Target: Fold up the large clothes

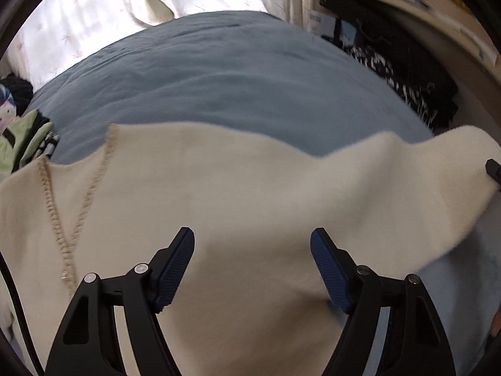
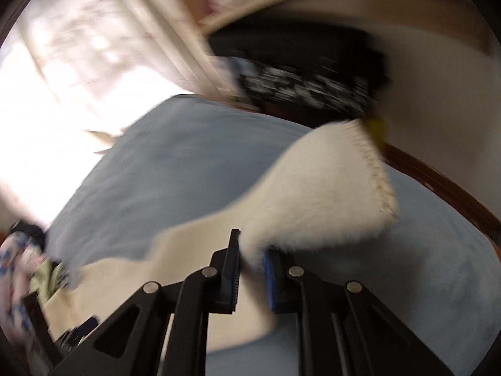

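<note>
Cream fleece garment [image 1: 219, 194] is lying spread across the blue bed cover [image 1: 219, 75], directly ahead of and beneath the left claw [image 1: 252, 266], with a stitched tan seam [image 1: 53, 206] running off to that claw's left.

Left claw is standing wide apart over the cloth; nothing is pinched between its blue pads, which are hovering above the fabric.

Right claw [image 2: 252, 269] is closing tight on a gathered edge of the same garment [image 2: 328, 194], fabric bunching between the pads and a blanket-stitched corner [image 2: 380, 175] lifting up ahead and to its right. That view is heavily blurred.

Progress, as a judgement: folding is barely starting. One edge is gripped, the body is mostly flat and unfolded, no crease or doubled layer is showing. Remaining: left claw taking a matching hold, then carrying the edge over and repeating.

Writing: a pale label [image 1: 316, 18] far ahead-right of the left claw is showing characters too small to read. No brand is legible.
</note>
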Demonstrator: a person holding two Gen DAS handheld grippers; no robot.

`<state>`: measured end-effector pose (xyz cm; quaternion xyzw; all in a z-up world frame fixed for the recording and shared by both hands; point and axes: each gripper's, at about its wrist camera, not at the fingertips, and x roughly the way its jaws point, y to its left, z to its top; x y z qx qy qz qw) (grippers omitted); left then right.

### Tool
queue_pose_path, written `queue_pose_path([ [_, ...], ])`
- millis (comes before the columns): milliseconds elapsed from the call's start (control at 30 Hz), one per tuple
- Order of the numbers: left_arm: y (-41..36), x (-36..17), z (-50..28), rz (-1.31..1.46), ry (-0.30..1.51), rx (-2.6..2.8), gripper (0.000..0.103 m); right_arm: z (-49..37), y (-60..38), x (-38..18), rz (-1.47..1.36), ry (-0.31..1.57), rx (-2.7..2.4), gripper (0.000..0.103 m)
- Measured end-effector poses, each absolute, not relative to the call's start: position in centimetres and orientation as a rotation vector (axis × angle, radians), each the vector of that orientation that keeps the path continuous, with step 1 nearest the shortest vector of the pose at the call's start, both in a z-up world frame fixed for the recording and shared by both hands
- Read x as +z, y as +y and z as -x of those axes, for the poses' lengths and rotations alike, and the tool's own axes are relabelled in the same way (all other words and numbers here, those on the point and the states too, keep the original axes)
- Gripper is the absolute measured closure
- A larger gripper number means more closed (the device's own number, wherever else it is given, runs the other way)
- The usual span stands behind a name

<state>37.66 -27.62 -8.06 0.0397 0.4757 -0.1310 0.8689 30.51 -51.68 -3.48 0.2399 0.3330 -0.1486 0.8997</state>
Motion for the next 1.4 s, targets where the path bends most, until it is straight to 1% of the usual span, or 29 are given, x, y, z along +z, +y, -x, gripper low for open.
queue_pose_path([
  [100, -22.7, -5.9, -36.7, -0.012, 0.968, -0.283, 0.027, -30.6, -44.7, -1.6, -0.383, 0.680, -0.142, 0.090],
  [167, -19.5, -5.0, -36.2, 0.032, 0.967, -0.292, 0.027, -30.5, -39.9, -1.6, -0.303, 0.706, -0.045, 0.090],
  [300, -15.0, -5.0, -35.1, 0.069, 0.989, -0.317, 0.027, -30.5, -32.1, -5.4, -0.102, 0.818, 0.006, 0.090],
  [367, -13.7, -5.6, -34.4, 0.058, 1.008, -0.327, 0.027, -30.4, -29.8, -8.1, -0.037, 0.899, 0.012, 0.086],
  [400, -13.3, -6.3, -34.1, 0.052, 1.024, -0.336, 0.027, -30.3, -29.1, -9.6, -0.030, 0.955, 0.021, 0.081],
  [433, -13.1, -6.7, -33.9, 0.053, 1.038, -0.347, 0.027, -30.2, -28.8, -10.7, -0.039, 1.001, 0.029, 0.076],
  [500, -12.7, -7.7, -33.4, 0.077, 1.072, -0.371, 0.027, -29.5, -28.6, -12.1, -0.085, 1.054, 0.046, 0.070],
  [567, -12.5, -8.6, -33.3, 0.133, 1.108, -0.407, 0.027, -28.4, -29.0, -12.1, -0.128, 1.061, 0.042, 0.066],
  [633, -12.5, -9.6, -33.4, 0.191, 1.146, -0.439, 0.028, -27.0, -30.2, -11.8, -0.191, 1.050, 0.039, 0.056],
  [767, -13.4, -11.1, -33.2, 0.279, 1.200, -0.497, 0.032, -24.7, -31.2, -11.8, -0.265, 1.022, 0.033, 0.055],
  [833, -14.0, -11.8, -33.2, 0.326, 1.222, -0.530, 0.038, -24.8, -31.4, -12.3, -0.280, 1.027, 0.030, 0.055],
  [933, -14.9, -13.2, -33.2, 0.393, 1.272, -0.563, 0.043, -24.8, -31.7, -13.5, -0.316, 1.040, 0.026, 0.055],
  [1100, -16.4, -16.0, -33.7, 0.419, 1.320, -0.544, 0.045, -24.4, -31.9, -14.2, -0.340, 1.005, 0.026, 0.055],
  [1133, -16.7, -16.4, -33.9, 0.414, 1.315, -0.535, 0.047, -24.3, -32.0, -14.5, -0.348, 1.000, 0.026, 0.055],
  [1167, -16.9, -16.5, -34.0, 0.404, 1.308, -0.521, 0.053, -24.2, -32.1, -14.7, -0.357, 0.996, 0.027, 0.055],
  [1200, -17.2, -16.4, -34.2, 0.365, 1.293, -0.478, 0.076, -24.1, -32.2, -14.9, -0.369, 0.992, 0.029, 0.055],
  [1233, -17.6, -16.3, -34.3, 0.349, 1.286, -0.468, 0.087, -24.0, -32.3, -15.0, -0.379, 0.989, 0.032, 0.055],
  [1267, -18.0, -15.9, -34.6, 0.324, 1.282, -0.456, 0.087, -24.0, -32.5, -15.1, -0.389, 0.984, 0.036, 0.055],
  [1333, -18.9, -13.3, -34.9, 0.233, 1.212, -0.413, 0.089, -23.8, -32.7, -15.2, -0.410, 0.977, 0.045, 0.055],
  [1400, -19.2, -9.3, -35.3, 0.160, 1.092, -0.400, 0.089, -23.8, -32.7, -15.3, -0.420, 0.972, 0.049, 0.055],
])
